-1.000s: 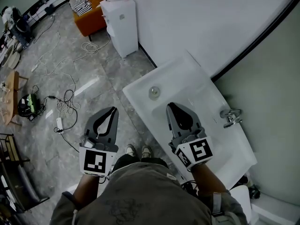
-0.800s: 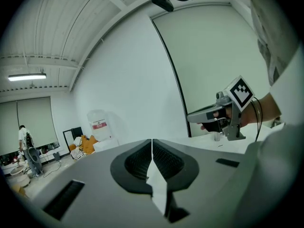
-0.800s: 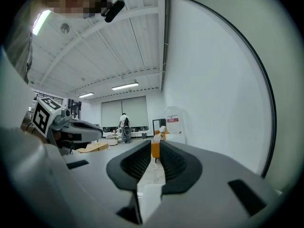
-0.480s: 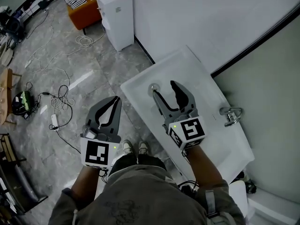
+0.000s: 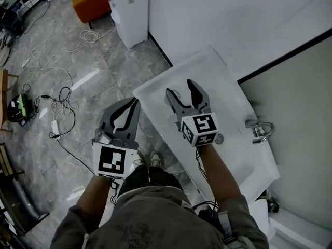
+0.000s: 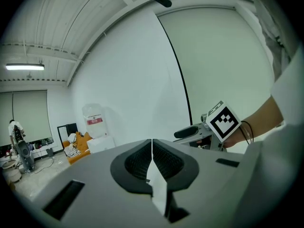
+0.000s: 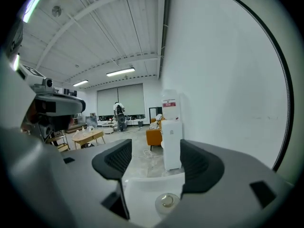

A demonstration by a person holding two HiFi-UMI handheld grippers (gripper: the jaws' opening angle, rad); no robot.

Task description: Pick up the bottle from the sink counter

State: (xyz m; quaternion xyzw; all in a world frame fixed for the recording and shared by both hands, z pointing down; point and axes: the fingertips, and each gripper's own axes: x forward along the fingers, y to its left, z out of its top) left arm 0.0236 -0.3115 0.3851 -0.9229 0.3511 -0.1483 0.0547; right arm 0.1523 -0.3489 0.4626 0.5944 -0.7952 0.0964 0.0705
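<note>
From the head view, the person stands at the lower middle of the frame with a tool in each hand. The left hand-held gripper [image 5: 136, 102] hangs over the grey stone floor [image 5: 78, 77] left of centre, its jaws drawn together. The right hand-held gripper [image 5: 180, 88] reaches over the near corner of the white sink surface [image 5: 223, 82] at centre, its jaws spread in a V and opening. A chrome faucet [image 5: 258, 130] sits at the right edge of that surface, and a small round drain [image 5: 218, 138] shows just right of the marker cube. A white water dispenser [image 5: 129, 9] stands at the top, left of centre, an orange sofa [image 5: 91, 9] is beside it in the upper left, and loose cables [image 5: 62, 100] lie on the floor at the left. In the left gripper view the ribbed pads meet along a thin line at the lower middle, with nothing between them (only the white wall shows behind). The other tool's marker cube [image 6: 223, 121] and the forearm behind it enter from the right. In the right gripper view the two dark pads stand well apart across the lower middle. The bottle [image 7: 166, 201] shows low in the gap between them as a pale round top with a yellowish centre. It stands on the white surface at the bottom centre, and neither pad touches it. Behind it the dispenser rises at centre, and the open room stretches off to the left.
</note>
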